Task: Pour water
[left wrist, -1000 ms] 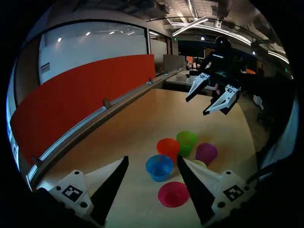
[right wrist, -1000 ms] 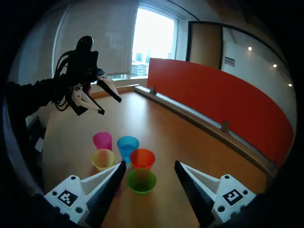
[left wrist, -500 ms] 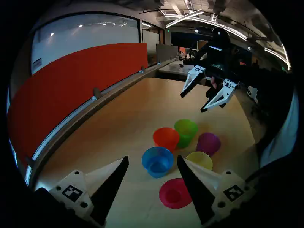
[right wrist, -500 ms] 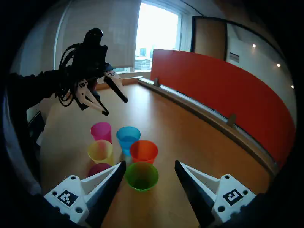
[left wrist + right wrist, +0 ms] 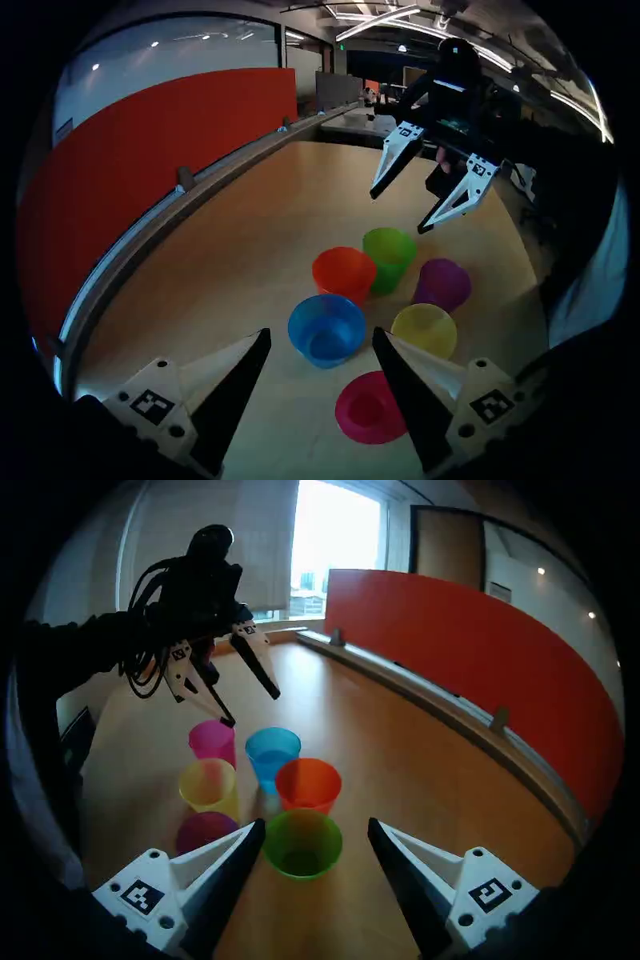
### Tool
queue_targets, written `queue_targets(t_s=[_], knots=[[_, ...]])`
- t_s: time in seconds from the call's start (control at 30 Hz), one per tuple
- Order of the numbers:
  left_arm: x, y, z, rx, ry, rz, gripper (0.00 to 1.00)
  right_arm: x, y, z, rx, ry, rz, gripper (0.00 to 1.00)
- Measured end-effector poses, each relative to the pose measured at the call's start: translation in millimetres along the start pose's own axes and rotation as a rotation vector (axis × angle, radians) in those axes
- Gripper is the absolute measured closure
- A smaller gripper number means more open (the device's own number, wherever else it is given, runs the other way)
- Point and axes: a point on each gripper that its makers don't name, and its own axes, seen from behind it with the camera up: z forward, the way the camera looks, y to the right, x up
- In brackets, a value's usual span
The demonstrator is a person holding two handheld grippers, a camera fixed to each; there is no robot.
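Several coloured plastic cups stand close together on a wooden table (image 5: 264, 216). In the left gripper view my left gripper (image 5: 320, 352) is open, with the blue cup (image 5: 326, 330) right between its fingertips; the pink cup (image 5: 370, 406) and the yellow cup (image 5: 424, 330) sit by its right finger. Beyond are the orange cup (image 5: 344, 274), green cup (image 5: 390, 258) and purple cup (image 5: 442, 284). The right gripper (image 5: 394, 213) hangs open above the green cup. In the right gripper view my right gripper (image 5: 316, 840) is open around the green cup (image 5: 302, 844), and the left gripper (image 5: 252, 708) hovers open over the blue cup (image 5: 273, 754).
An orange partition (image 5: 144, 152) with a grey rail (image 5: 160, 216) runs along the table's far side. A bright window (image 5: 336, 540) lies behind the left gripper in the right gripper view. A dark sleeve (image 5: 88, 652) holds that gripper. Bare tabletop (image 5: 416, 760) lies beside the partition.
Both grippers have come lower and closer to the cups. The blue cup now sits between the left gripper's fingertips, and the green cup between the right gripper's fingertips. No cup has moved.
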Motion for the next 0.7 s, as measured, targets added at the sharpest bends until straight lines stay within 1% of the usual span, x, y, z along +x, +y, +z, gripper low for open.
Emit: queue_targets(t_s=[0.2,0.47,0.7], knots=[[-6,1.0,8.9,-0.016,-0.029,0.015,0.06,-6,-3,5.4,0.015,-0.014,-0.005,0.01],[-13,5.4,19.6,-0.041,-0.067,0.031,0.06,-15,-4,9.4,0.026,-0.038,-0.003,0.0],[-17,8.6,24.5,-0.059,-0.088,0.047,0.06,-21,-7,11.3,0.037,-0.05,0.001,0.0]])
